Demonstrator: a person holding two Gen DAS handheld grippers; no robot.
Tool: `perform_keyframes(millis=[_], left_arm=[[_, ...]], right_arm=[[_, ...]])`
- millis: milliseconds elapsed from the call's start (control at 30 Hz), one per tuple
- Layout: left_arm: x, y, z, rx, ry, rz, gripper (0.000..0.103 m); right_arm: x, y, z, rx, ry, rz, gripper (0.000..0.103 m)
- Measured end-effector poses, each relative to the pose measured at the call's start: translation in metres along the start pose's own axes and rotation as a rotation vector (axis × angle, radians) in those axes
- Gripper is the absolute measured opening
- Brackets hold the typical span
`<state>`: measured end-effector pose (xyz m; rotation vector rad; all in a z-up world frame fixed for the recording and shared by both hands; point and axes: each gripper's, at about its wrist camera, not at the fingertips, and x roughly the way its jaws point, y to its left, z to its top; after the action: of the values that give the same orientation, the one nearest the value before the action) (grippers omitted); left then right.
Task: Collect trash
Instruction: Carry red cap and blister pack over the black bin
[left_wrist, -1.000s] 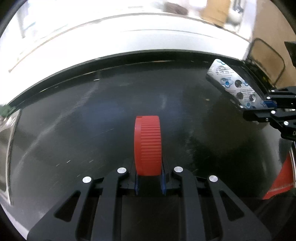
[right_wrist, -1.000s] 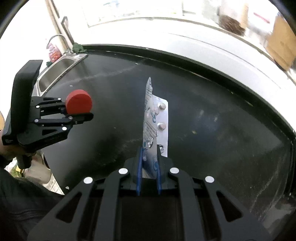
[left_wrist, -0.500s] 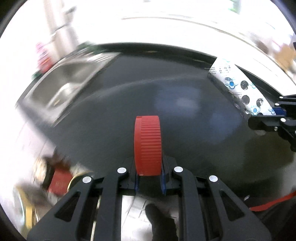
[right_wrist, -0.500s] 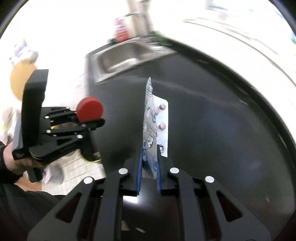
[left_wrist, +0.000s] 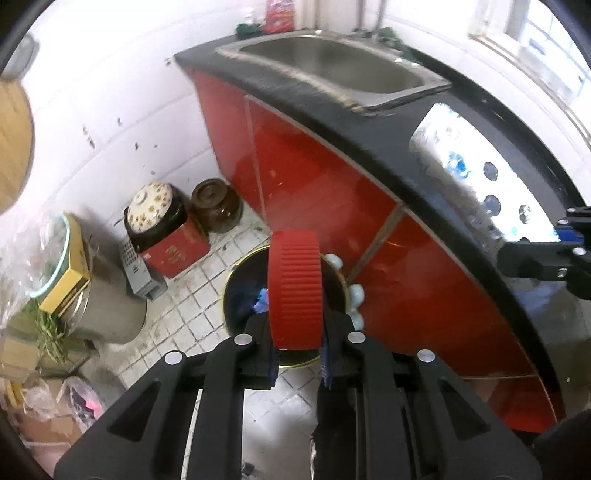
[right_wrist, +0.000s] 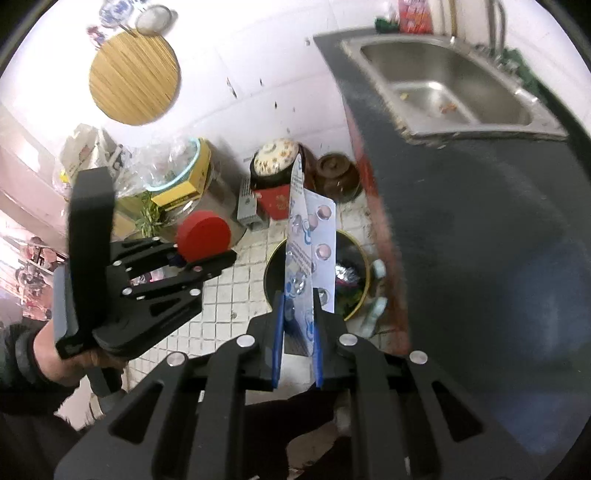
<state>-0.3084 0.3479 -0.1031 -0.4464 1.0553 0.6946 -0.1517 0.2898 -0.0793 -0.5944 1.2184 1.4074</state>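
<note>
My left gripper (left_wrist: 297, 363) is shut on a red ribbed bottle cap (left_wrist: 294, 288), held on edge above a round black trash bin (left_wrist: 242, 295) on the tiled floor. It also shows in the right wrist view (right_wrist: 207, 254), holding the cap (right_wrist: 203, 238) left of the bin (right_wrist: 354, 258). My right gripper (right_wrist: 298, 354) is shut on a silver pill blister pack (right_wrist: 314, 254), held upright over the bin. The pack (left_wrist: 476, 173) shows at the right of the left wrist view.
A black countertop (right_wrist: 480, 240) with a steel sink (right_wrist: 443, 88) stands on red cabinets (left_wrist: 314, 177) beside the bin. Clay pots (left_wrist: 216, 205), a red box (left_wrist: 177, 251), a metal can (left_wrist: 107, 306) and bags crowd the floor at left.
Both grippers swung left off the countertop and now point down at the floor bin. The cap and the blister pack stay gripped.
</note>
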Motion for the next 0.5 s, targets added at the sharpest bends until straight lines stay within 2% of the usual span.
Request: perform_keyframes(millis=[233, 433, 467, 500], left_arm=[[0.040, 0.034, 0.000, -0.044, 0.045, -0.046, 0.016], [0.057, 0.040, 0.005, -0.035, 0.060, -0.086, 0.018], [0.059, 0.041, 0.006, -0.038, 0.064, -0.091, 0.023], [0.062, 0.043, 0.007, -0.046, 0.075, -0.093, 0.053]], right_arm=[[0.055, 0.000, 0.022, 0.037, 0.098, -0.001, 0.013], [0.088, 0.000, 0.044, 0.034, 0.147, -0.020, 0.013], [0.094, -0.001, 0.048, 0.040, 0.162, -0.028, 0.015], [0.097, -0.003, 0.049, 0.046, 0.172, -0.032, 0.016]])
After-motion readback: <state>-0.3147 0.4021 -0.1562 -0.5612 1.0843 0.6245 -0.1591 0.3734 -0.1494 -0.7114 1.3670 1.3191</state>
